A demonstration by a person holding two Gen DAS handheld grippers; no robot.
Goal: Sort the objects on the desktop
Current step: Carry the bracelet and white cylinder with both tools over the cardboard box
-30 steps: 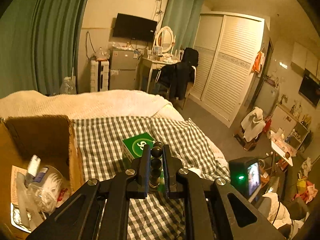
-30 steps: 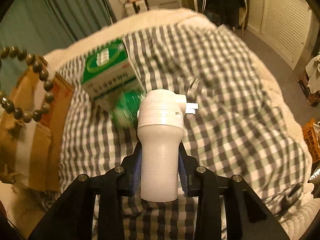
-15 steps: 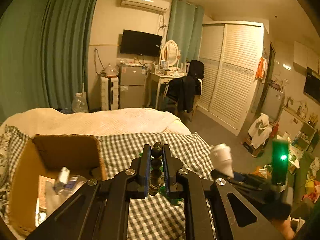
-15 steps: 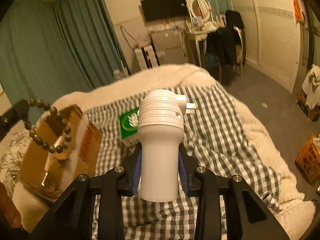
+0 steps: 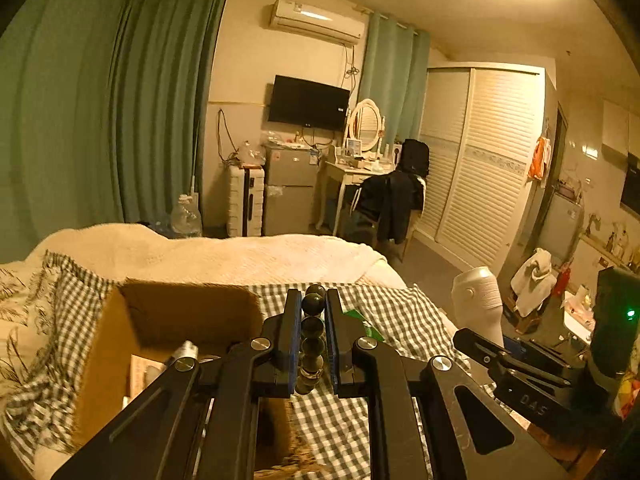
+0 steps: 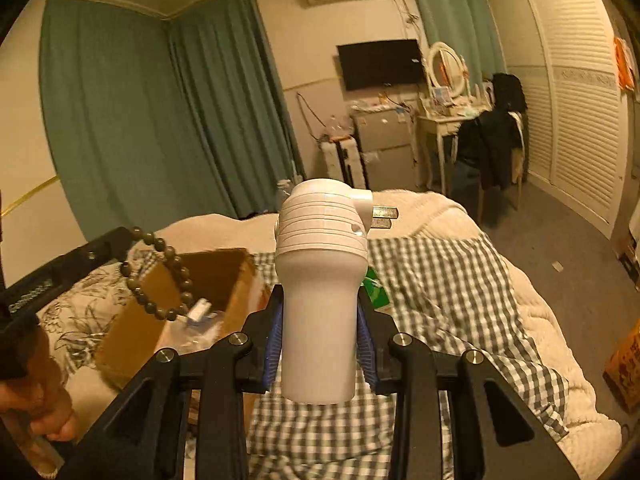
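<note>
My left gripper (image 5: 311,312) is shut on a dark bead bracelet (image 5: 312,336), held in the air by the right side of the open cardboard box (image 5: 188,312). In the right wrist view the bracelet (image 6: 160,276) hangs as a loop from the left gripper's tip, in front of the box (image 6: 216,276). My right gripper (image 6: 320,312) is shut on a white plug-in device (image 6: 320,280) with two metal prongs, upright above the checked cloth (image 6: 440,280). The same white device (image 5: 478,300) shows at the right of the left wrist view. A green carton (image 6: 376,288) lies half hidden behind it.
The box holds a small tube (image 5: 185,350) and plastic-wrapped items (image 6: 200,316). It sits on a bed with a cream blanket (image 5: 224,256). A hand (image 6: 44,400) grips the left tool's handle. Beyond the bed stand a dresser and a chair (image 5: 392,200), with louvred wardrobe doors (image 5: 488,184) at right.
Both grippers have risen, so more of the room and less of the bed shows. The left one shifted toward the box with the bracelet. The right one lifted the white device off the cloth.
</note>
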